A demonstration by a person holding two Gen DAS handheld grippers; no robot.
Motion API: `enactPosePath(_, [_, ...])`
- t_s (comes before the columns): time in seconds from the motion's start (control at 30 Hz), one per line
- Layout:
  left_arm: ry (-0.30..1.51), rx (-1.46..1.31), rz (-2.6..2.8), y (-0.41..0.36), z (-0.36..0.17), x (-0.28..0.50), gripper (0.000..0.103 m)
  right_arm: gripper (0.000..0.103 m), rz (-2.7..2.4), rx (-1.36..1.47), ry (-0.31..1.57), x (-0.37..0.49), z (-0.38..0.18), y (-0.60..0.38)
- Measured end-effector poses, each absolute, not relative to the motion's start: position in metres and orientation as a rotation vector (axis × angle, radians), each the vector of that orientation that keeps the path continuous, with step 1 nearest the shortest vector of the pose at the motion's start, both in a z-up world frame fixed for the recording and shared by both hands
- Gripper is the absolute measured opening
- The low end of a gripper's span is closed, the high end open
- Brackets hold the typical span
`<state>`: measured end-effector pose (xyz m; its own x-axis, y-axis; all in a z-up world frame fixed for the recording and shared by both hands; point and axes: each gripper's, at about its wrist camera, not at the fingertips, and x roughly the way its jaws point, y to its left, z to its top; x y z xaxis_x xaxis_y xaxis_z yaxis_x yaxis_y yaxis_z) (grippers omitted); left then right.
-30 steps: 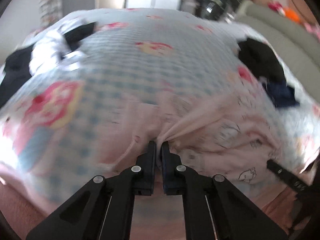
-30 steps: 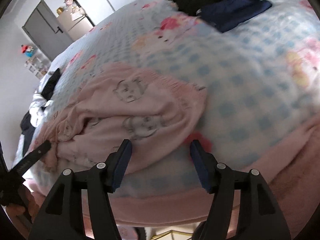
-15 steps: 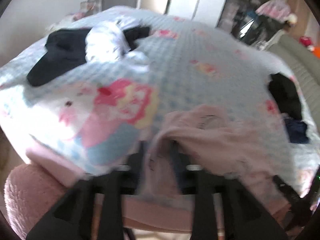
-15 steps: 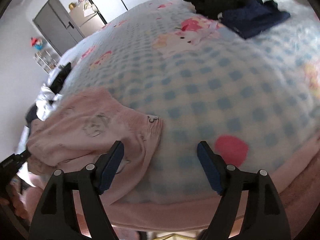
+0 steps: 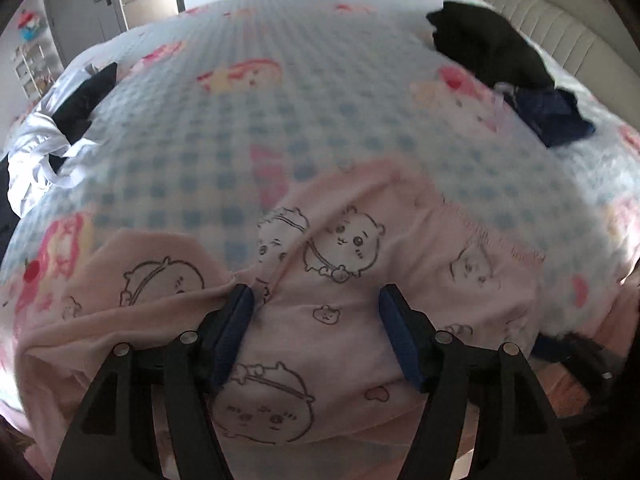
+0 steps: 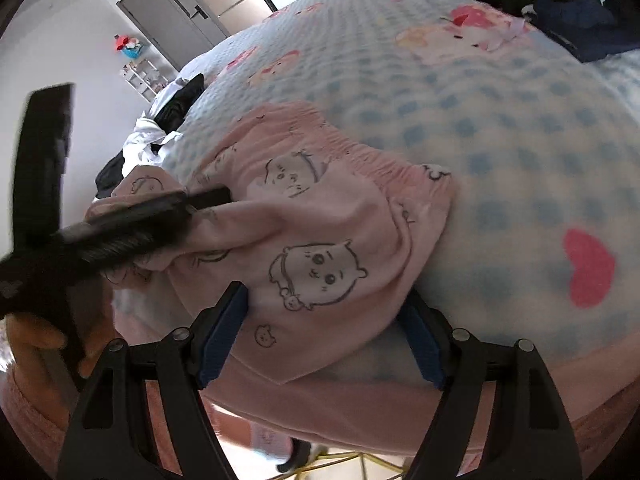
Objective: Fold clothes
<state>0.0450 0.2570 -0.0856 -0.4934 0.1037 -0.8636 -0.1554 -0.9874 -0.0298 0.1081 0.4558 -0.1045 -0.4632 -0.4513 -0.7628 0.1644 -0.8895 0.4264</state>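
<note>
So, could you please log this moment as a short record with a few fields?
surface: bed with blue-checked cartoon bedspread
target item: pink garment with animal prints, rumpled at near edge
left gripper: open, over the garment, nothing held
right gripper: open, fingers astride the garment's hanging edge
other clothes: black garment and navy garment far right; white and black pile far left
fold status: not yet folded

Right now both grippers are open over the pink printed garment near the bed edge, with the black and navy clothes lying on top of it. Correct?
One thing is wrong: the black and navy clothes are not on the pink printed garment; they lie apart, farther up the checked bedspread, as the left wrist view shows. The left gripper and right gripper are open over it.
</note>
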Motion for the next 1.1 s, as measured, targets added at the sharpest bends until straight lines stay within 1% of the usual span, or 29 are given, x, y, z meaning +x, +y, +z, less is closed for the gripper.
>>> enactPosePath(0.03, [0.076, -1.492, 2.586, 0.259, -0.086, 0.048, 0.051, 0.074, -2.38, 1.368, -0.42, 0.108, -0.105, 0.457])
enactPosePath(0.07, [0.075, -1.492, 2.58, 0.262, -0.087, 0.051, 0.047, 0.072, -2.38, 1.369, -0.432, 0.108, -0.106, 0.459])
enactPosePath(0.1, [0.054, -1.482, 2.573, 0.263, -0.084, 0.051, 0.037, 0.071, -2.379, 1.37, -0.442, 0.108, -0.106, 0.459])
enactPosePath(0.13, [0.027, -1.469, 2.565, 0.263, -0.08, 0.052, 0.029, 0.069, -2.379, 1.368, -0.446, 0.107, -0.106, 0.459])
enactPosePath(0.17, [0.0, -1.456, 2.556, 0.264, -0.075, 0.052, 0.022, 0.063, -2.38, 1.359, -0.442, 0.106, -0.105, 0.459])
enactPosePath(0.2, [-0.027, -1.444, 2.547, 0.265, -0.071, 0.052, 0.02, 0.057, -2.382, 1.351, -0.439, 0.106, -0.104, 0.458])
enactPosePath(0.23, [-0.053, -1.431, 2.538, 0.265, -0.067, 0.052, 0.019, 0.055, -2.384, 1.34, -0.436, 0.105, -0.103, 0.458])
enactPosePath(0.3, [-0.105, -1.405, 2.52, 0.266, -0.058, 0.052, 0.017, 0.046, -2.387, 1.315, -0.452, 0.106, -0.1, 0.462])
enactPosePath(0.43, [-0.206, -1.352, 2.48, 0.269, -0.04, 0.052, 0.016, 0.044, -2.38, 1.317, -0.535, 0.103, -0.099, 0.474])
enactPosePath(0.47, [-0.231, -1.338, 2.47, 0.269, -0.036, 0.053, 0.016, 0.04, -2.381, 1.319, -0.553, 0.101, -0.099, 0.477])
enactPosePath(0.5, [-0.256, -1.325, 2.459, 0.27, -0.032, 0.053, 0.015, 0.031, -2.383, 1.318, -0.558, 0.098, -0.098, 0.477])
enactPosePath(0.53, [-0.28, -1.311, 2.448, 0.27, -0.027, 0.053, 0.014, 0.026, -2.391, 1.313, -0.536, 0.093, -0.093, 0.476])
enactPosePath(0.57, [-0.304, -1.298, 2.437, 0.271, -0.023, 0.053, 0.014, 0.016, -2.417, 1.293, -0.484, 0.086, -0.083, 0.474])
enactPosePath(0.6, [-0.328, -1.284, 2.426, 0.271, -0.019, 0.053, 0.013, 0.012, -2.444, 1.269, -0.432, 0.078, -0.071, 0.472])
enactPosePath(0.63, [-0.332, -1.228, 2.446, 0.27, -0.001, 0.054, 0.013, 0.01, -2.473, 1.222, -0.386, 0.067, -0.051, 0.472])
enactPosePath(0.7, [-0.327, -1.085, 2.503, 0.264, 0.042, 0.057, 0.011, 0.009, -2.53, 1.078, -0.358, 0.048, 0.002, 0.477])
enactPosePath(0.77, [-0.322, -0.94, 2.553, 0.259, 0.085, 0.06, 0.01, 0.009, -2.62, 0.889, -0.316, 0.038, 0.066, 0.483])
enactPosePath(0.9, [-0.307, -0.644, 2.631, 0.248, 0.171, 0.065, 0.01, 0.009, -2.689, 0.556, -0.269, 0.055, 0.16, 0.485])
enactPosePath(0.93, [-0.314, -0.636, 2.631, 0.246, 0.174, 0.069, 0.01, 0.009, -2.701, 0.498, -0.257, 0.063, 0.17, 0.483])
enactPosePath(1.0, [-0.347, -0.729, 2.596, 0.243, 0.148, 0.071, 0.01, 0.009, -2.705, 0.438, -0.241, 0.079, 0.172, 0.478])
enactPosePath(1.1, [-0.406, -0.999, 2.547, 0.241, 0.078, 0.06, 0.011, 0.009, -2.657, 0.583, -0.263, 0.086, 0.127, 0.469])
